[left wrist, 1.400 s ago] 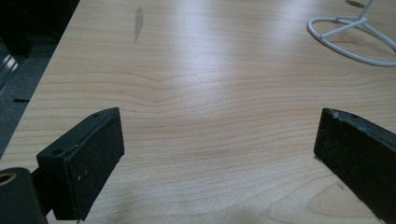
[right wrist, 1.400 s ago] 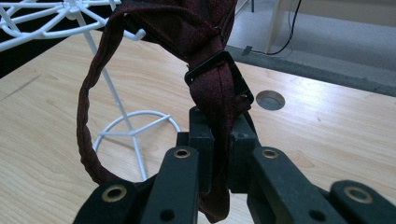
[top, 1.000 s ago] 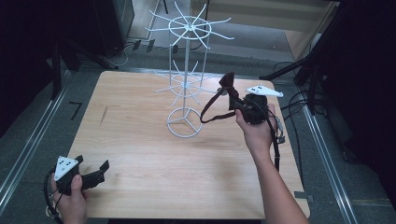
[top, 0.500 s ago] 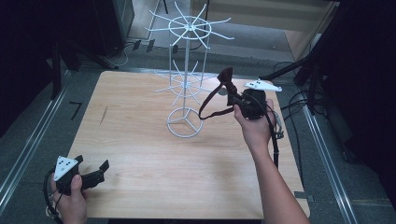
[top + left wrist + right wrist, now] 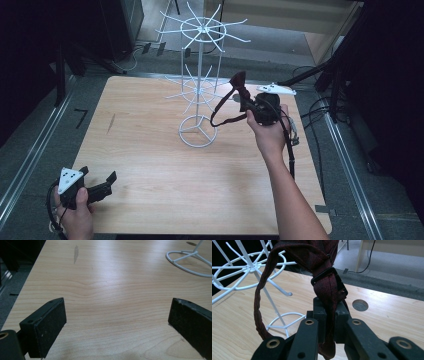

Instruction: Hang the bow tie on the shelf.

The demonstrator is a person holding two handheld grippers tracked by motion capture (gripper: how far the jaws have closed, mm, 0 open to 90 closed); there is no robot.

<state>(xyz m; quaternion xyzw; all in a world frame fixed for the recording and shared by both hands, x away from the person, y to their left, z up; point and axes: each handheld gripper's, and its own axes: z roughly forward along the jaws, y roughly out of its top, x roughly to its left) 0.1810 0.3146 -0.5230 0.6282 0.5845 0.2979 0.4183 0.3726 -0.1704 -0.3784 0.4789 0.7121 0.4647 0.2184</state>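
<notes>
The right tongs [image 5: 243, 95] are clamped tight on a dark red woven strap with a black plastic buckle [image 5: 325, 277], held up above the pale wooden counter [image 5: 150, 150] toward its far right side, the strap's loop hanging just beside the white wire rack with radiating hooks [image 5: 199, 75]. The left tongs [image 5: 97, 185] sit low at the counter's near left corner, spread wide and holding nothing.

The left gripper [image 5: 97, 186] stays low at the lower left of the high view, its jaws wide apart. The right gripper [image 5: 243, 96] is raised at centre right, jaws pressed together, with the forearm reaching up from the bottom edge.
</notes>
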